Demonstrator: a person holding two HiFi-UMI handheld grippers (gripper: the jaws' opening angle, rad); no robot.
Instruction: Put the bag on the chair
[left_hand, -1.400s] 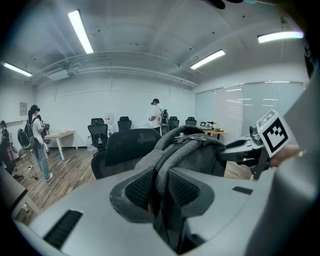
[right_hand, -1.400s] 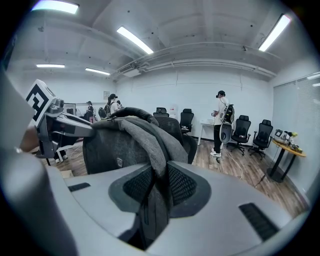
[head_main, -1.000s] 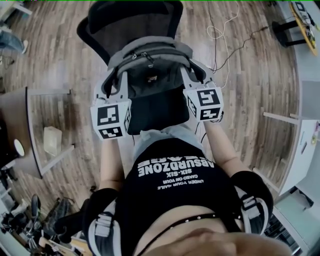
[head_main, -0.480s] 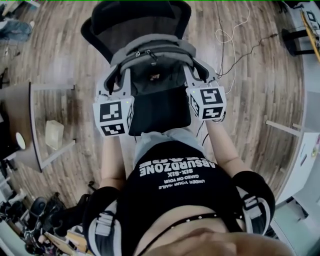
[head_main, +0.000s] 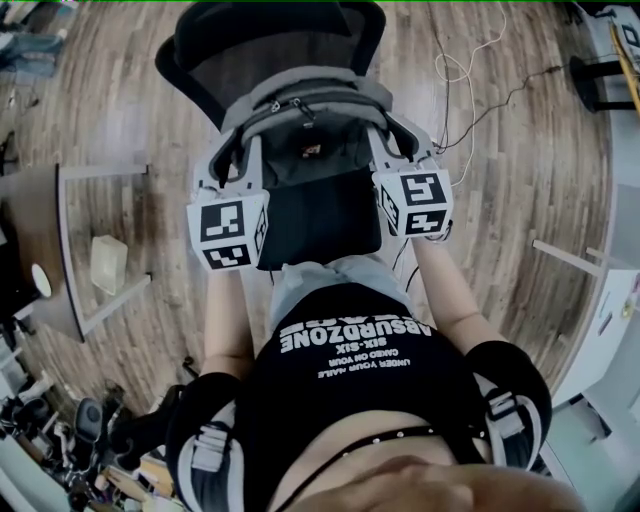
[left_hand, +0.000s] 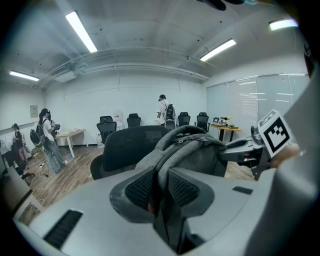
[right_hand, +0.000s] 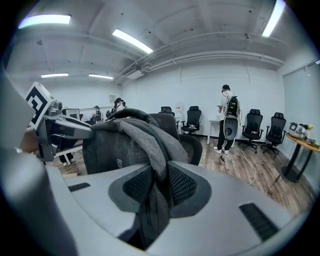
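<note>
A grey backpack (head_main: 305, 140) hangs between my two grippers, just above the black seat (head_main: 325, 220) of a mesh-backed office chair (head_main: 270, 45). My left gripper (head_main: 236, 155) is shut on the bag's left shoulder strap (left_hand: 161, 175), pinched between its ribbed pads (left_hand: 141, 187). My right gripper (head_main: 388, 138) is shut on the other strap (right_hand: 157, 165) in the same way. In the left gripper view the backpack (left_hand: 200, 152) stands in front of the chair back (left_hand: 125, 147). The right gripper view shows the backpack (right_hand: 117, 147) and the chair (right_hand: 190, 145) behind it.
A wooden table (head_main: 40, 250) stands at the left, with a cluttered corner below it. Cables (head_main: 455, 75) trail over the wood floor to the right of the chair. White desks (head_main: 605, 300) line the right side. People (right_hand: 227, 120) and more office chairs (right_hand: 252, 125) stand further off.
Both grippers and the backpack have edged a little toward the chair back and slightly lower. Both grips on the straps are unchanged.
</note>
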